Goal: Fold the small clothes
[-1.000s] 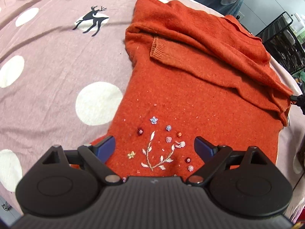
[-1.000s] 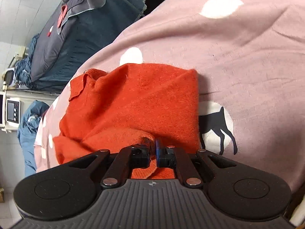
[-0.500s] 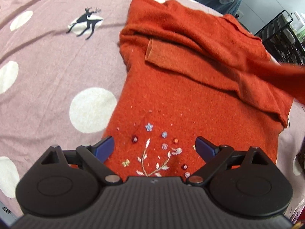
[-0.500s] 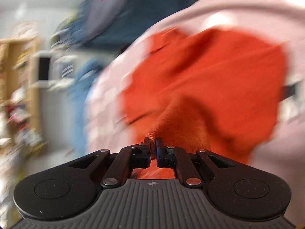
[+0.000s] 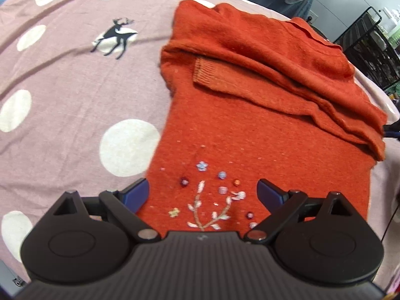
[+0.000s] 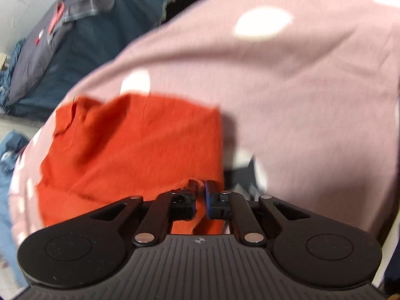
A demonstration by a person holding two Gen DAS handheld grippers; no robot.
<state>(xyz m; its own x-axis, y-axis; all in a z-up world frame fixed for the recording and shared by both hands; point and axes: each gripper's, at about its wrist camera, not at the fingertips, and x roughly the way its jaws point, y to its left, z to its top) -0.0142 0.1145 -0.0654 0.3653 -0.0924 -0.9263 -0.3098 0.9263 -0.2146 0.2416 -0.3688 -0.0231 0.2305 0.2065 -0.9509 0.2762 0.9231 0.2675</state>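
Pink dotted bedsheet bears an orange embroidered sweater, half-folded.

- Even, soft indoor light, no glare anywhere.
- Left wrist view mostly sharp; right wrist view pretty motion-smeared.
- Fisheye bends the edges, corners go black.

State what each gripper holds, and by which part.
Nothing in the open left gripper. The right gripper jaws have just been opening; orange sweater fabric shows between them, apparently not gripped.
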